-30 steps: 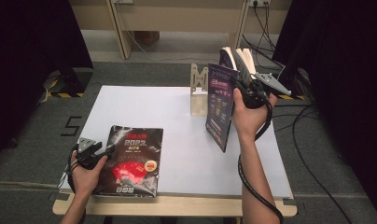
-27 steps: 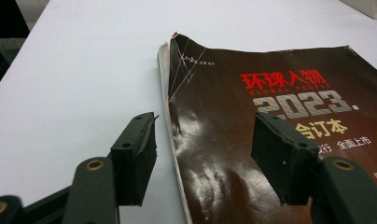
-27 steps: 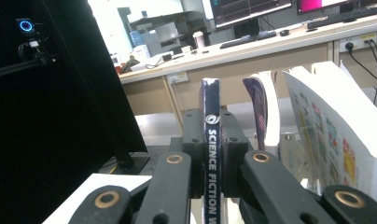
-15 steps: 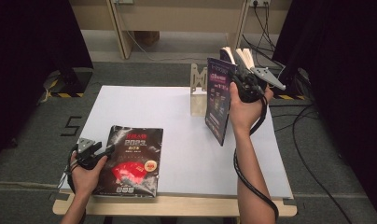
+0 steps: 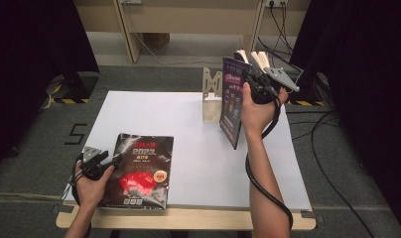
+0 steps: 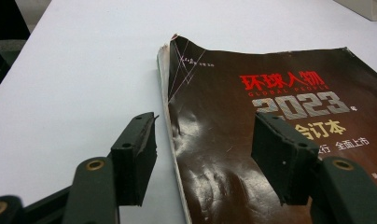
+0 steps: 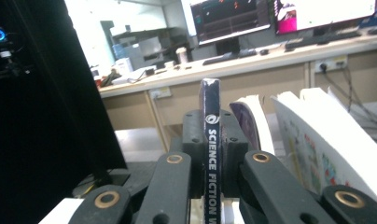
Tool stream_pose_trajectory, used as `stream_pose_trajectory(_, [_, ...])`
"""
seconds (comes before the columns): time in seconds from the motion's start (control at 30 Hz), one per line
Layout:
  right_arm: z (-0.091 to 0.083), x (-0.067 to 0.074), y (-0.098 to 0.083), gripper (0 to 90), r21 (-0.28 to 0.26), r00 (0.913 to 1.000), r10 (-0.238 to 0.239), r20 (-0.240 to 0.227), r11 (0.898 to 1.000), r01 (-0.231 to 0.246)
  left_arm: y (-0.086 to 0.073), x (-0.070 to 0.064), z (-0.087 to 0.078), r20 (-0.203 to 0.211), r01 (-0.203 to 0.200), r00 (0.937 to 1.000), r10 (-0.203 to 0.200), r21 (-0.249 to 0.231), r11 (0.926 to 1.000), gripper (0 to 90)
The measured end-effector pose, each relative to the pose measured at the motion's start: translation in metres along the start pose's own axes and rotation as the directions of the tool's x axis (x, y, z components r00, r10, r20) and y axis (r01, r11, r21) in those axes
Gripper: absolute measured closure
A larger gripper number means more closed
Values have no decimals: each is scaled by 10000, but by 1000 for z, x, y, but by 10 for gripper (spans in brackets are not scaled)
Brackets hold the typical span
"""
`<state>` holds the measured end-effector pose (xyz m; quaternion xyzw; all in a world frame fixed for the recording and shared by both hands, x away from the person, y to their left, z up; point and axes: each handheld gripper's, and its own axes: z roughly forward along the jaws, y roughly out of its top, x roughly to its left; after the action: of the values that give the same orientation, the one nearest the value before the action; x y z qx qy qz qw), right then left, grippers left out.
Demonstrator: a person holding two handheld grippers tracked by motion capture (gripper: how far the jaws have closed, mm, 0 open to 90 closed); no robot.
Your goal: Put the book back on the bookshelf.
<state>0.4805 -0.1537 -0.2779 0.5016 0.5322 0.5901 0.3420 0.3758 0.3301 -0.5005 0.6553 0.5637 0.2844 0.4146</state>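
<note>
Science-fiction magazine, dark purple, is up in the air, clamped by its spine in the right gripper, just right of the metal bookend at the white table's far edge. Looks like it's headed for the row of books standing just beyond the bookend, pages fanned out, so I'd call this one halfway filed: lifted, upright, not yet slotted in.

Well in front of the bookend, at the near left corner, the black 2023 annual lies flat, untouched. The left gripper hangs over its dog-eared spine edge, jaws spread wide to either side, gripping nothing. That volume is the job left, by my reckoning.

Plain white tabletop, grey carpet below, cables trailing right of the bookend, black curtains on both sides. Past the bookend: a long desk, sockets, lit monitors.
</note>
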Motion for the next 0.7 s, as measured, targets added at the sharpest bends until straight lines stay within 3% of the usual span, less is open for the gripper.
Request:
stream_pose_trajectory(0.23, [6,2,0,847,-25,9994,-266,207,9996,267,0,0,0,-5,-14,10000,14,-26,10000,396])
stream_pose_trajectory(0.7, [15,2,-3,847,45,9985,-358,416,9994,356,0,-1,0,20,-65,10000,65,-52,10000,396])
